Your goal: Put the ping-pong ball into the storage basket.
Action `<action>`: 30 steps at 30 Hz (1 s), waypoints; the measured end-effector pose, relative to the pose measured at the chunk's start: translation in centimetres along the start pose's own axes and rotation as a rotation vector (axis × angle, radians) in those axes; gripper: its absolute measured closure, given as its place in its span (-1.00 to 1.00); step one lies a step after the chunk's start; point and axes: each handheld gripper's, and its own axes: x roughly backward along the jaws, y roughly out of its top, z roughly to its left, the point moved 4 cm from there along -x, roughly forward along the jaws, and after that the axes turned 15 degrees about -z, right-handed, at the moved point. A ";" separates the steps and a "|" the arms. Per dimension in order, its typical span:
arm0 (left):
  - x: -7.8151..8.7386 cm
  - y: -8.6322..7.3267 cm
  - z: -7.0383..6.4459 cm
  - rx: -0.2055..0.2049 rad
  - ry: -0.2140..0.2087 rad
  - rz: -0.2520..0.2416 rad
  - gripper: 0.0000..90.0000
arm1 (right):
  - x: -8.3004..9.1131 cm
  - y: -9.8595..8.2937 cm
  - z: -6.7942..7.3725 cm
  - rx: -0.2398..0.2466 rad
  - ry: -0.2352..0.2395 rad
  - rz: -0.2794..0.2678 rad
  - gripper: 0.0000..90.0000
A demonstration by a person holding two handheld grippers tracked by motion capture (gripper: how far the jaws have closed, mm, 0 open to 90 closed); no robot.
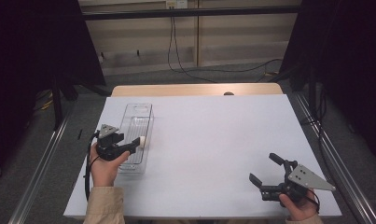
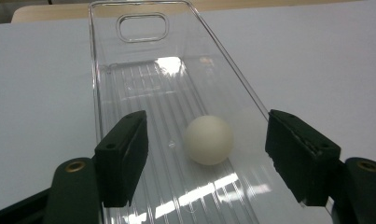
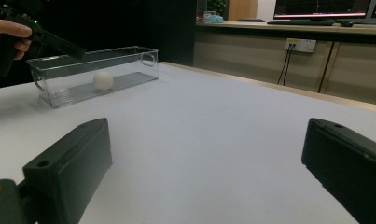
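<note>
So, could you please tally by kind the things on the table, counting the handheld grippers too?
White ball: 1, lying inside the bin
Clear plastic bin: 1
Grippers: 2, the left gripper open over the bin, and the right gripper open above the table
Total: 4

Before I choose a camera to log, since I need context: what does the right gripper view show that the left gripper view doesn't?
Right gripper view alone: the left hand-held gripper over the clear bin, wall sockets and monitors behind.

Left gripper view alone: the bin's ribbed floor and handle cutout from above.

Both: the white ball in the bin on the white table, between open jaws.
</note>
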 end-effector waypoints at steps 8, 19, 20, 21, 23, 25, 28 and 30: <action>0.1 0.1 0.0 -0.002 -0.002 0.000 -0.42 | 0.0 0.0 0.0 -0.002 0.001 0.001 -0.98; 0.2 0.2 -0.5 0.002 0.002 -0.023 -0.60 | -0.2 0.0 0.0 -0.002 0.008 -0.003 -0.98; 0.2 0.2 -0.5 0.002 0.002 -0.023 -0.62 | -0.2 0.1 0.0 -0.008 -0.001 -0.008 -0.98; 0.2 0.3 -0.5 0.000 0.000 -0.022 -0.64 | -0.2 0.1 0.0 -0.006 0.002 -0.006 -0.98; 0.2 0.4 -0.5 0.007 0.003 -0.033 -0.65 | -0.3 0.0 0.1 -0.011 -0.005 -0.003 -0.98; 0.2 0.4 -0.5 0.007 0.006 -0.037 -0.66 | -0.2 0.0 0.0 -0.002 0.008 0.003 -0.98; 0.3 0.5 -0.7 0.001 0.007 -0.040 -0.69 | -0.2 0.0 0.0 -0.005 0.000 -0.001 -0.98; 0.4 0.5 -0.8 -0.003 -0.002 -0.044 -0.73 | -0.1 0.0 0.0 -0.002 -0.003 -0.002 -0.98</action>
